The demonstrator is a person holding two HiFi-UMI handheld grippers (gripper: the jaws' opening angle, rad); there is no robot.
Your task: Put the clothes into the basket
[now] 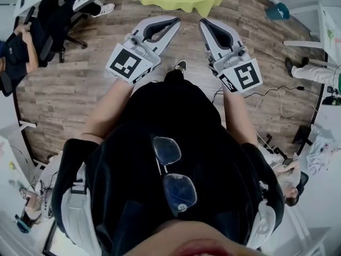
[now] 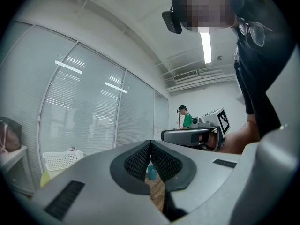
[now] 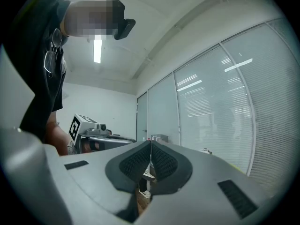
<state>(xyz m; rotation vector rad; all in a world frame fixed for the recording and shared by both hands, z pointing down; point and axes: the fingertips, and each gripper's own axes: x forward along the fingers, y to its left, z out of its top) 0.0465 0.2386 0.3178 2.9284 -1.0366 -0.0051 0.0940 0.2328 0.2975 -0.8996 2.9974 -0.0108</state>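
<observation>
Wood floor (image 1: pixel 69 95), basket (image 2: pixel 62 160) by the blinds (image 2: pixel 84 107). My left gripper (image 1: pixel 169 21) and right gripper (image 1: pixel 209 23) are closed on nothing. I've gathered no clothes yet.

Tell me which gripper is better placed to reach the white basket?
Left, probably. The left gripper and right gripper are both shut, empty and side by side; only the left gripper view shows the white basket, off to its left.
</observation>
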